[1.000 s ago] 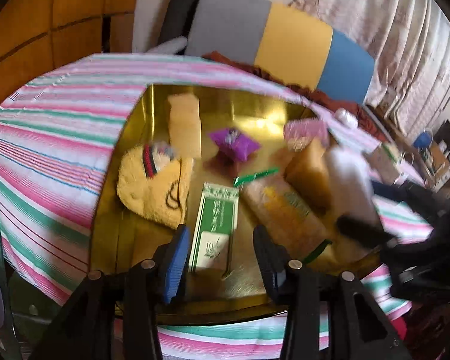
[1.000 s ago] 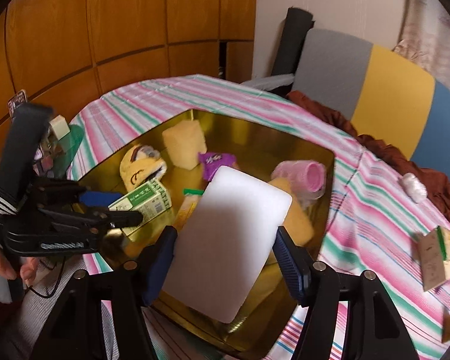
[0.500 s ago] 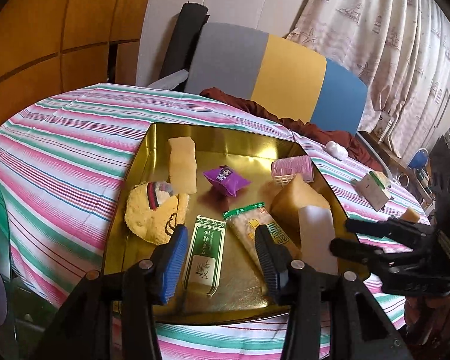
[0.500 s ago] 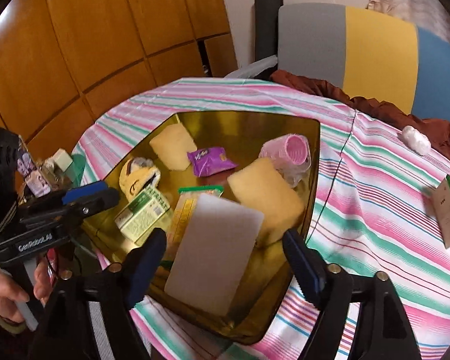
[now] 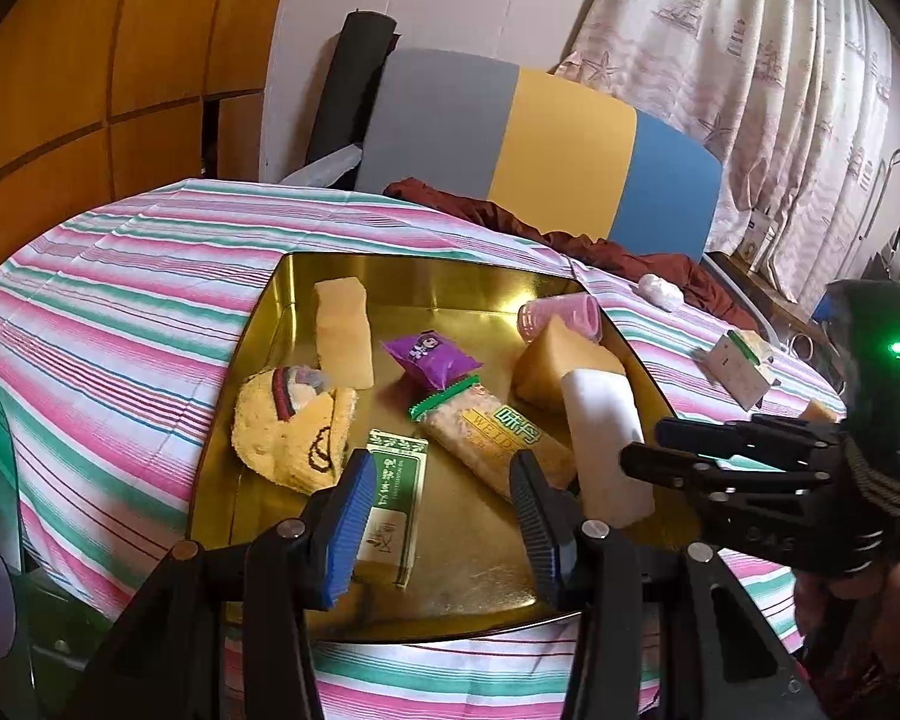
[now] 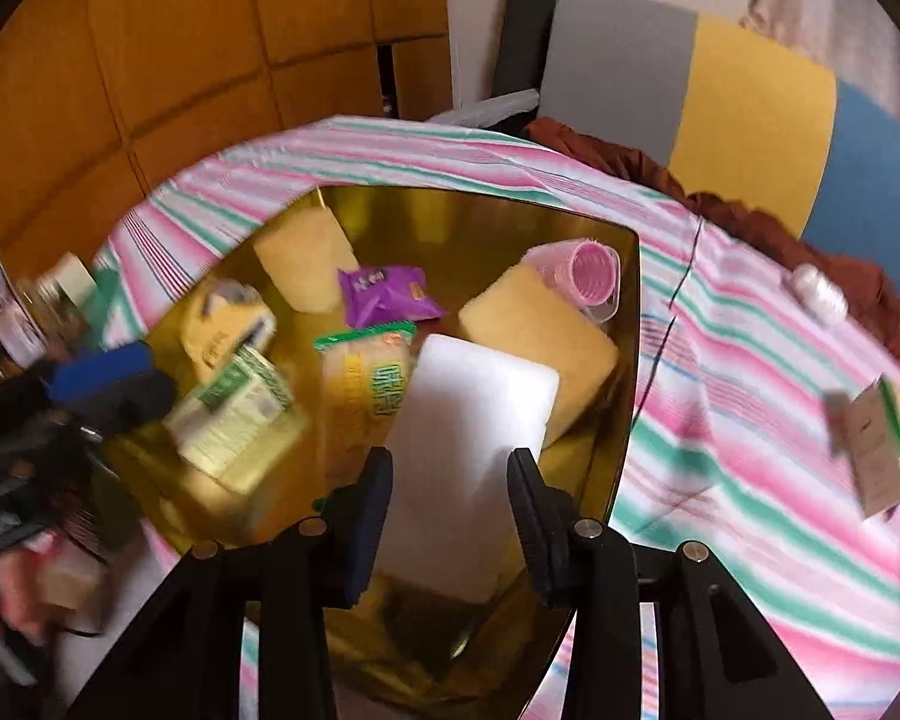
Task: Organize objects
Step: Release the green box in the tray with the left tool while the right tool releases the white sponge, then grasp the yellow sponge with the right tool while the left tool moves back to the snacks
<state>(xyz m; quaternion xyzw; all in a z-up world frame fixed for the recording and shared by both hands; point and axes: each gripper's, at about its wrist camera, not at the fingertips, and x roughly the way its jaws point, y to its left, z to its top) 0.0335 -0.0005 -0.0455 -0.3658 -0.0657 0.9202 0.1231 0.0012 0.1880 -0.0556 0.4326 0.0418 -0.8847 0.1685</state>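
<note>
Two views cover one shallow gold metal tray (image 5: pixel 282 324) on a striped pink-and-green tablecloth (image 5: pixel 120 300). Leftmost, the yellow plush face toy (image 5: pixel 291 435) shows sharply only from the left wrist; next the green-and-white carton (image 5: pixel 393 507) lies between the left gripper (image 5: pixel 435 519), jaws apart and untouching. Farther right, the white foam block (image 6: pixel 468 420) leans on a yellow sponge (image 6: pixel 540 342). Only the right wrist shows the right gripper (image 6: pixel 447 516) closing, jaws flanking the block, contact unclear.
</note>
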